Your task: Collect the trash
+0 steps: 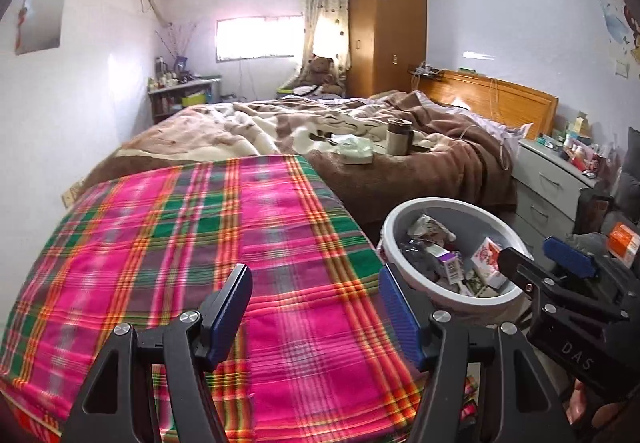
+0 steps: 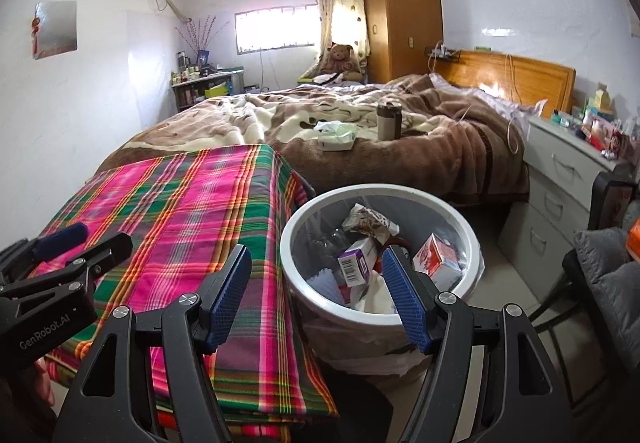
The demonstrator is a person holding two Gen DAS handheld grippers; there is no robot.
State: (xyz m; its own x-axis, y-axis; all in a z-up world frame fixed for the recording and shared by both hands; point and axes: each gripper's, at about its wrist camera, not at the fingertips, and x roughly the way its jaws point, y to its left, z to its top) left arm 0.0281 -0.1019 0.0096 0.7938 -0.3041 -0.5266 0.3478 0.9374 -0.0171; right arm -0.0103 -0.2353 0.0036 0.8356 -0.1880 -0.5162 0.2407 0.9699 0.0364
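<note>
A white-rimmed trash bin stands on the floor beside the table with the pink-and-green plaid cloth. It holds several pieces of trash: a purple carton, a red-and-white box and a crumpled wrapper. My left gripper is open and empty over the plaid cloth. My right gripper is open and empty, over the bin's near rim. Each gripper also shows at the edge of the other's view, the right one and the left one.
A bed with a brown blanket lies behind, with a tissue pack and a travel mug on it. A grey drawer unit with clutter stands at right, a dark chair nearer. A wardrobe stands at the back.
</note>
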